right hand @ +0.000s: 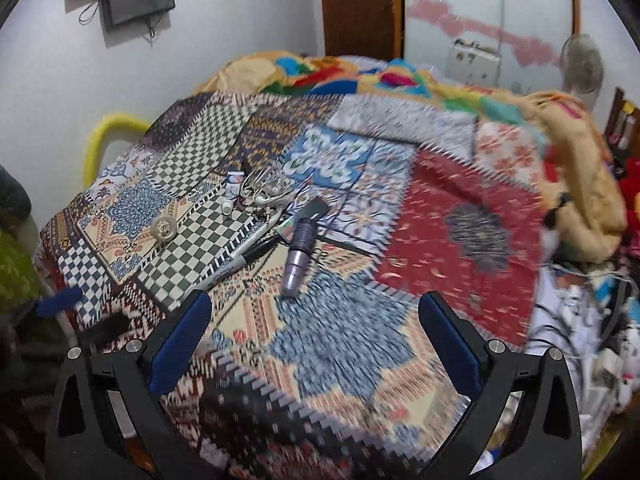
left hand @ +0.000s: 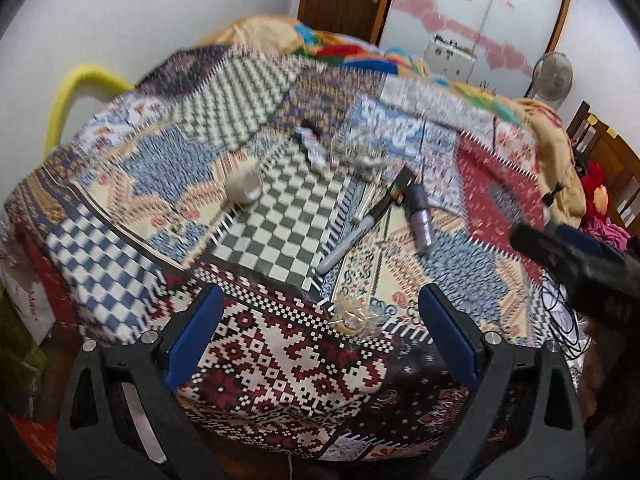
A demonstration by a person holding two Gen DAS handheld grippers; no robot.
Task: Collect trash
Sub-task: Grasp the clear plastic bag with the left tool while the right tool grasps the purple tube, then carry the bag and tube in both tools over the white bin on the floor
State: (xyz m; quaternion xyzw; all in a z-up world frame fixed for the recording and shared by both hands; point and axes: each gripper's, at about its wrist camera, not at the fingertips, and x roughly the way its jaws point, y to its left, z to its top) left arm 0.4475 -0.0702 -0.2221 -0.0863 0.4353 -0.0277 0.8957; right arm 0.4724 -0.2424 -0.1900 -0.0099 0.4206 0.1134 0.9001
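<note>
Approach step, nothing grasped. Left gripper open, hovering over crumpled clear wrapper on the patchwork bed quilt. Right gripper open, empty. Next: lower left gripper, pinch wrapper.

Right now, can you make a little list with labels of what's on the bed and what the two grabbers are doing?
surface: patchwork quilt
marker pen: lying flat mid-quilt
purple tube: lying right of the marker
tape roll: left of the marker
clear crumpled wrapper: nearest, between the left gripper fingers
tangled earphones: farther back
left gripper: open, empty
right gripper: open, empty
</note>
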